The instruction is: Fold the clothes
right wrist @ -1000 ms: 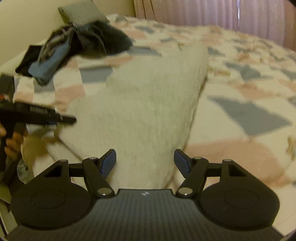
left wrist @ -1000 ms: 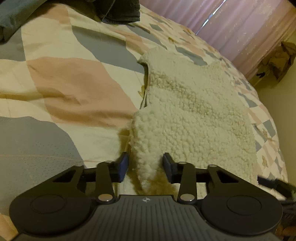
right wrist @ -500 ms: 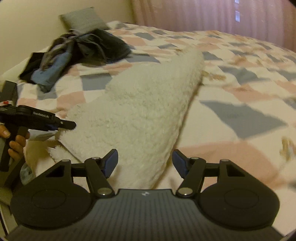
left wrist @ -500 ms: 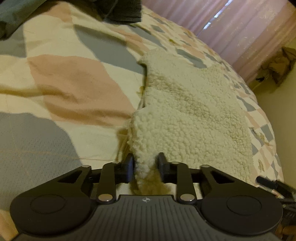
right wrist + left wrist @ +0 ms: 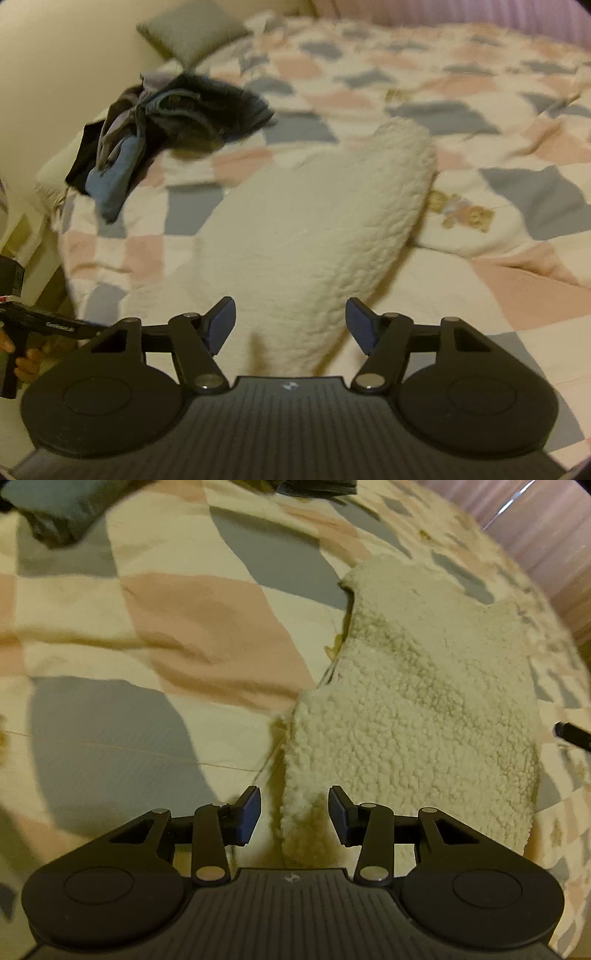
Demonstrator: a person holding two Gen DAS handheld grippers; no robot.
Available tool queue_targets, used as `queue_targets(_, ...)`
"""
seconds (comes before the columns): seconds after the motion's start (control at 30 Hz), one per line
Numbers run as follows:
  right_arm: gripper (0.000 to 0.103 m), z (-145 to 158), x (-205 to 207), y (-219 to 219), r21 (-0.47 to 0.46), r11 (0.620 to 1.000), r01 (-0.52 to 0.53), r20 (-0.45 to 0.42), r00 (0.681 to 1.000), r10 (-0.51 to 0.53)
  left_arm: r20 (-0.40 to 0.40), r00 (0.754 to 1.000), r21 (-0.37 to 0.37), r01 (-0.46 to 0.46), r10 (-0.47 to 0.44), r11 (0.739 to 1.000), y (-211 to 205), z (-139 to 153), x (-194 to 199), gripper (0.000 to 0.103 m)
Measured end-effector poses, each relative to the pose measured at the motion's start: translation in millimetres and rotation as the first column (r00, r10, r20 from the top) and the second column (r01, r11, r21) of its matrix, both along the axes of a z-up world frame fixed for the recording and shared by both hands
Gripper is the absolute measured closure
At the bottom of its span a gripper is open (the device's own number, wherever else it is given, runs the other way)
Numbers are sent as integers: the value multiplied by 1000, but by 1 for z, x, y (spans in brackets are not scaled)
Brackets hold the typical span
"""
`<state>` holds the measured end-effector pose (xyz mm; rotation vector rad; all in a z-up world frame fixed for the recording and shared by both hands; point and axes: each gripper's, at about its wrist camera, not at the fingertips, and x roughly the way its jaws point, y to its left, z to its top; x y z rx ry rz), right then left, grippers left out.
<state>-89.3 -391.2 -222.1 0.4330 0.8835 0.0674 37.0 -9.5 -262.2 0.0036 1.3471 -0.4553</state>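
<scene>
A cream fleece garment [image 5: 424, 701] lies flat on the patchwork quilt [image 5: 184, 627]. My left gripper [image 5: 294, 814] hovers over its near left corner. Its jaws are opening, and the fleece edge sits between the blue pads without being pressed. In the right wrist view the same fleece [image 5: 314, 229] stretches away from my right gripper [image 5: 290, 325]. That gripper is open above the fleece's near end and holds nothing. The left gripper [image 5: 44, 325], held by a hand, shows at the left edge there.
A pile of dark and blue clothes [image 5: 166, 129] lies at the bed's far left corner, with a grey pillow [image 5: 192, 29] behind it. Pink curtains [image 5: 443, 11] hang along the far side. The bed edge drops off at the left.
The left jaws pinched the fleece corner half a second ago and have now spread apart while the gripper rose. The right gripper swung back and up, so more of the bed shows.
</scene>
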Motion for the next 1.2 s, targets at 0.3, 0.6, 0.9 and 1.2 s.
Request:
queue_targets(0.3,35,128,40,-59,-112,985,-132,-60,990,126,-79,994,-5,-69,68,998,-25,74,-47,46)
queue_targets(0.6,42,105,80,-115,-131,860,-493,-164,866,472,-90,910,-66,-411,405,909,-78,64,-177,41)
queue_targets(0.9,74,41,172,-130,-189,706,-683,-148,730,667,-64,825,-58,-564,561,824,-117,4,-223,35)
queue_targets(1.2,43,-30,247,-123,-101,735,-671,-205,737,644,-77,758,-205,-647,647,734,-114,-23,-226,39)
